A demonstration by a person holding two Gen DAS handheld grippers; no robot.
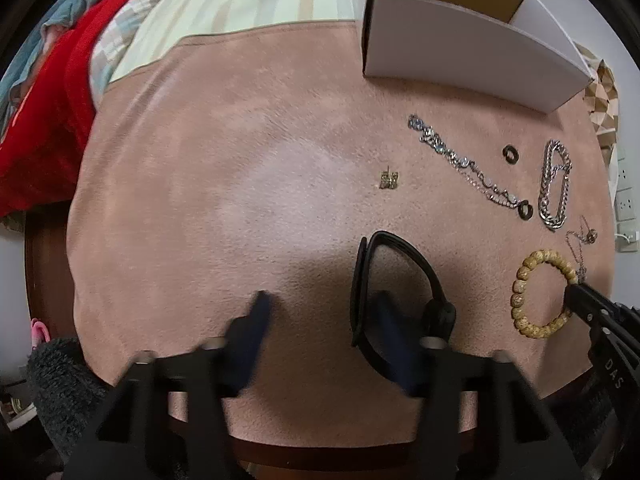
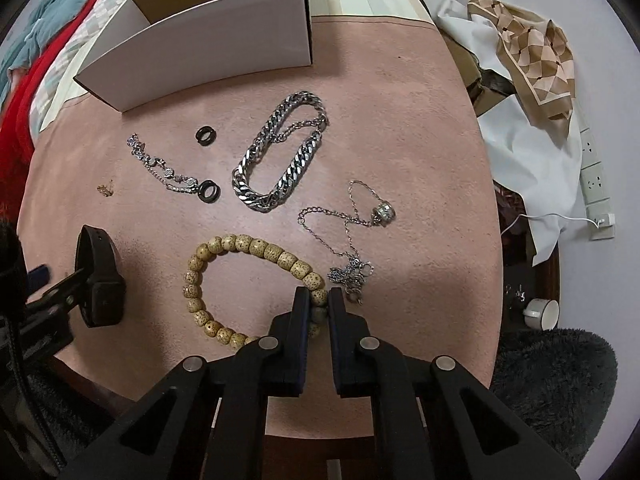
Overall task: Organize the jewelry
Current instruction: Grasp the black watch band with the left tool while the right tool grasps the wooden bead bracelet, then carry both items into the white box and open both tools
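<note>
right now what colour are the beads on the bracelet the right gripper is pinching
Tan with dark speckles; the beaded bracelet shows best in the right wrist view.

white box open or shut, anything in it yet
Open: the white box has no lid on and its brown inside shows. Its floor is hidden behind the front wall, so cannot tell whether anything is in it.

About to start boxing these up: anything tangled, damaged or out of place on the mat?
Yes: the thin silver chain is bunched in a knot at its lower end, right beside the wooden bead bracelet pinched by the right claw. Nothing looks broken or spilled.
</note>
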